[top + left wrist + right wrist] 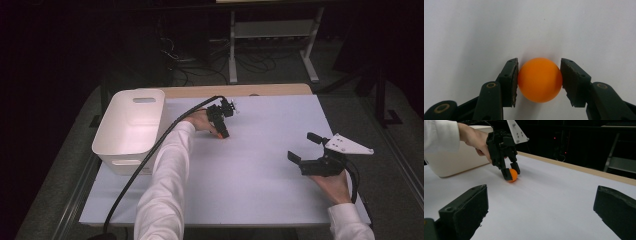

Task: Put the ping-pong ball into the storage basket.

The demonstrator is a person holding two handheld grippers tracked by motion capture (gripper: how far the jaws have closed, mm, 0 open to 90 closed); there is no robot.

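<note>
Left hand-held gripper: angled down beside the white plastic bin, clamped on small orange ball resting on white bench. Right hand-held gripper: level, well apart from the bin, jaws wide apart.

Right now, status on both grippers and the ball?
Left gripper jaws shut on orange ball, ball on the table. Right gripper jaws open, nothing between them. White bin left of the ball, nothing blocking.

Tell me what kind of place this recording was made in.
Probably a lab or workshop set up for recording: a white work table in a dark room, loose cables on the floor, and a metal-framed bench behind.
</note>
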